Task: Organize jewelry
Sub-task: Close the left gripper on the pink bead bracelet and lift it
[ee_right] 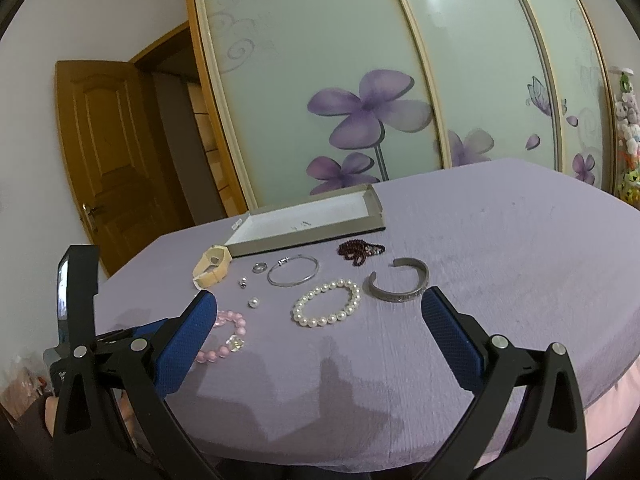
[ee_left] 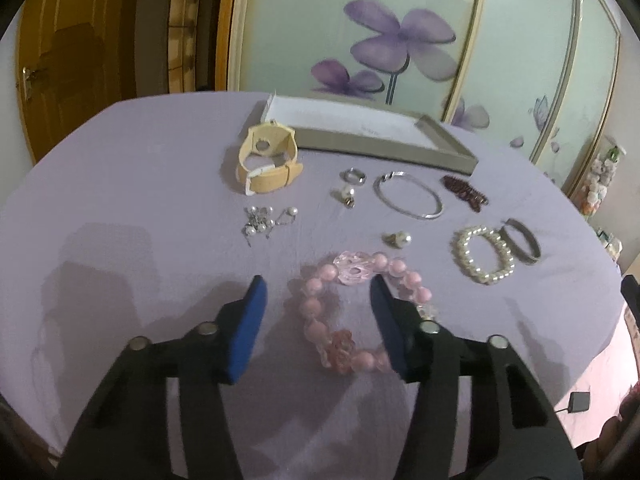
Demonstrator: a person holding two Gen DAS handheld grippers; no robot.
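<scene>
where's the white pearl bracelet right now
In the right wrist view the pearl bracelet lies on the purple cloth between the open fingers, beside the grey cuff.

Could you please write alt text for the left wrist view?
The open left gripper hovers over a pink bead bracelet on a lilac cloth. Beyond lie a pearl bracelet, silver bangle, tan watch and a shallow grey box.

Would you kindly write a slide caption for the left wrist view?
Open left tool hovers over a pink bead bracelet on the purple cloth, other jewelry and a tray beyond.
</scene>
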